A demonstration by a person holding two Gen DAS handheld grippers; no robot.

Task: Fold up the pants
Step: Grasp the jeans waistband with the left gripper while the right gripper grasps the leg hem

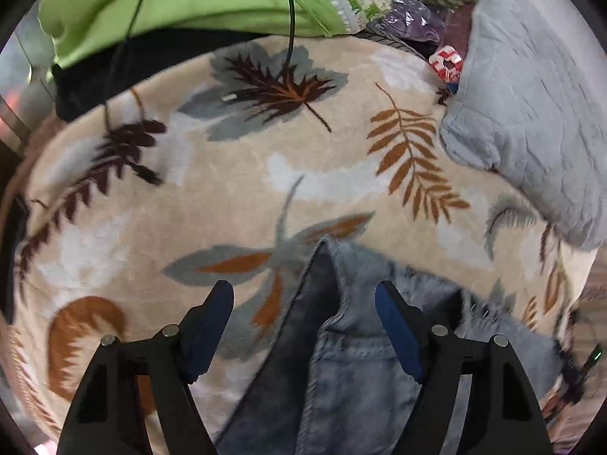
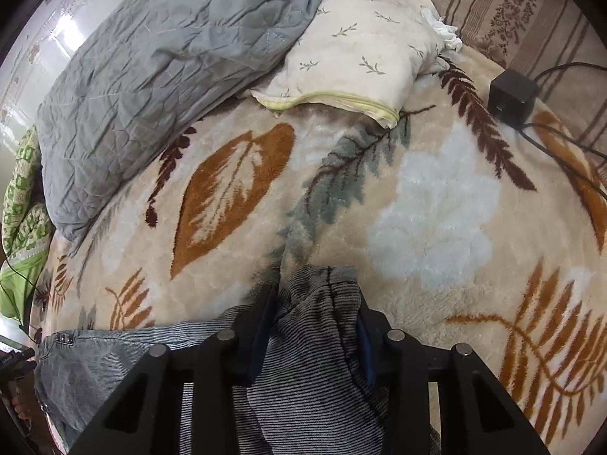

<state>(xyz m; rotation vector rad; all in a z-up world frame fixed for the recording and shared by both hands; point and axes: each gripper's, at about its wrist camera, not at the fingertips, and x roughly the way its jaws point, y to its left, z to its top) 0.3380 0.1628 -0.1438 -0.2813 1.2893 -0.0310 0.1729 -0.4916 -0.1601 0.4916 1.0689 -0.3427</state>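
Right now the pants are lying bunched on the leaf-patterned blanket. The left tool is standing spread, denim rising between its fingers. The right tool is pinching a fold of the fabric. A grey quilt and pillow are sitting beyond.
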